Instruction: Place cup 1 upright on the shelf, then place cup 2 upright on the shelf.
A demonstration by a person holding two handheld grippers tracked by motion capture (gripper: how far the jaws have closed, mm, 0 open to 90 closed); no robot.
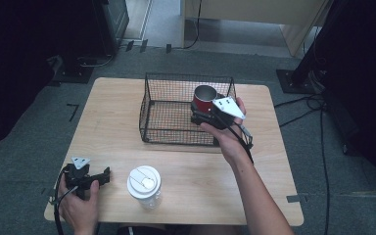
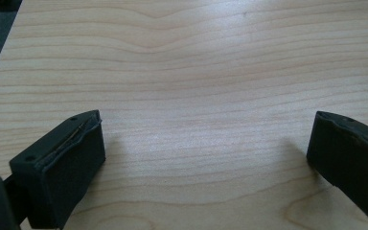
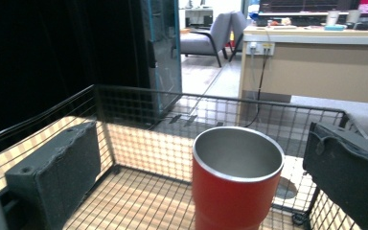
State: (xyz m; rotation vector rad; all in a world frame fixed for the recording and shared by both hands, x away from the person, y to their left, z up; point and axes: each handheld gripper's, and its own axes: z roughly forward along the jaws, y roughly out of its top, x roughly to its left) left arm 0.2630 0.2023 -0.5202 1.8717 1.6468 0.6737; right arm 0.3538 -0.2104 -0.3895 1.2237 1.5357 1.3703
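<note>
We held our right gripper [image 1: 206,113] out over the black wire basket [image 1: 152,115], jaws spread either side of the red steel tumbler [image 3: 236,179] standing upright inside it, without touching it. Our left gripper [image 1: 100,177] rested on the pale wood-grain table [image 2: 196,72], jaws apart, beside a white-lidded cup [image 1: 144,182].

Even overhead light brightens the tabletop [image 1: 127,147], while the room's edges fall dark. Soft shadows; slightly grainy, soft pictures.
</note>
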